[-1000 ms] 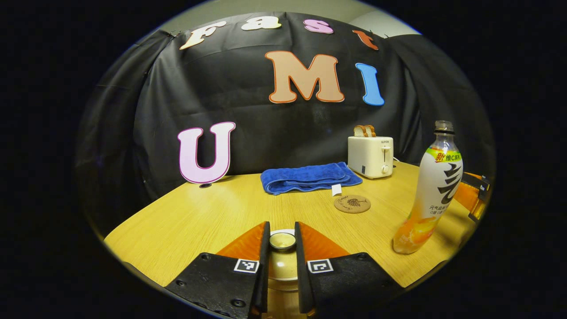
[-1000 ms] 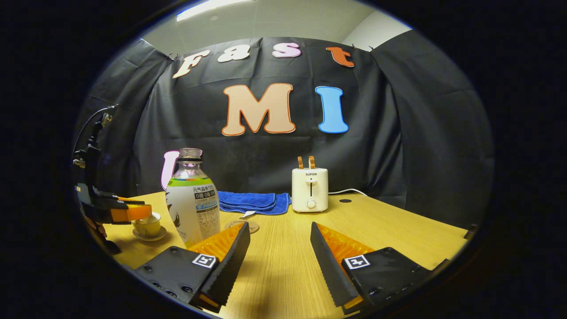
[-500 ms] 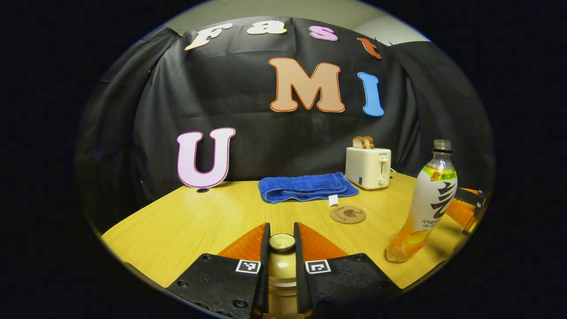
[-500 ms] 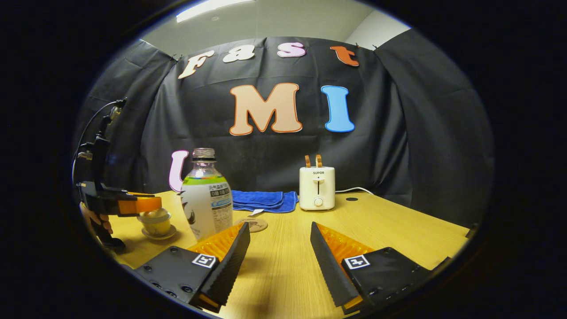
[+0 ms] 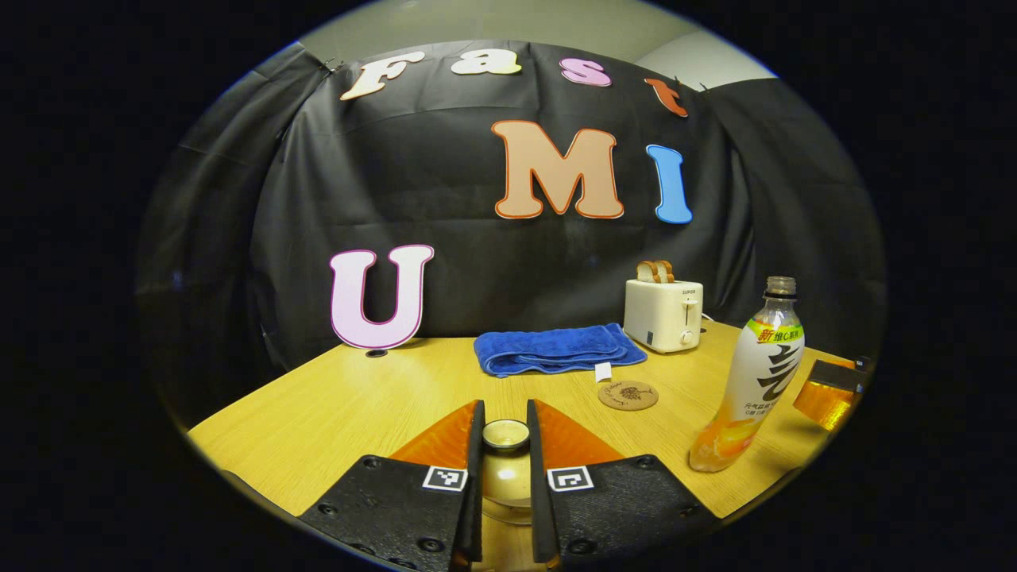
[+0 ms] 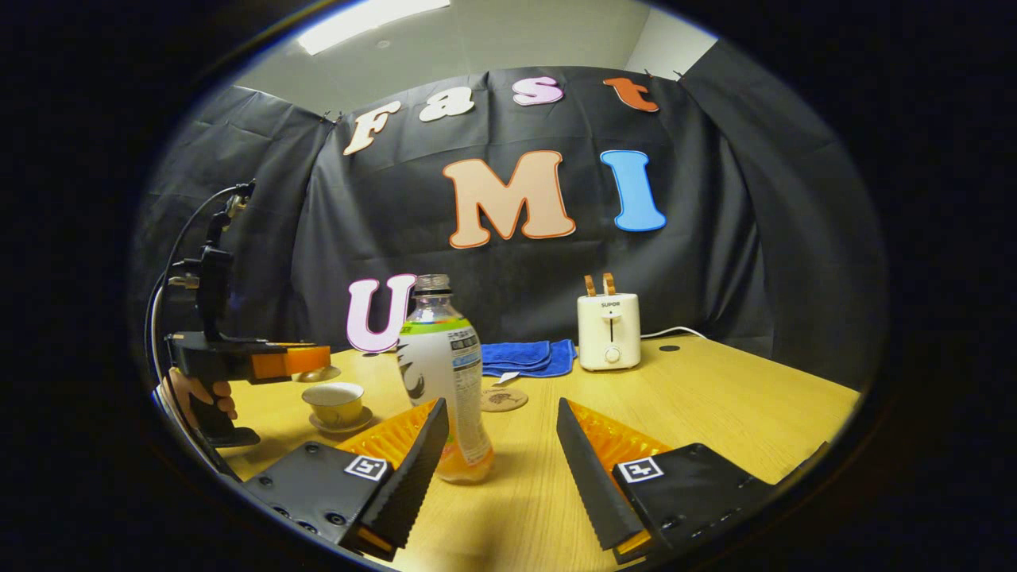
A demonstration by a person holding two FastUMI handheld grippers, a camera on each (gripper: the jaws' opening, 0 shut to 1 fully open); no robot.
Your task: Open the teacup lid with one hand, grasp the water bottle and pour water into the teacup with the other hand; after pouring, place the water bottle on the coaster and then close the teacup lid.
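Lid is up off the teacup since a second ago; right gripper has swung toward the bottle. Left gripper (image 5: 504, 445) fingers clamp the lid (image 5: 506, 434) by its knob. Right gripper (image 6: 500, 445) fingers are spread wide, nothing between them, water bottle (image 6: 442, 373) upright just past the left finger. Right gripper view shows the uncovered teacup (image 6: 335, 401) on its saucer below the raised lid; left gripper view shows the coaster (image 5: 628, 395) bare, near the blue towel (image 5: 556, 348) and toaster (image 5: 663, 314).
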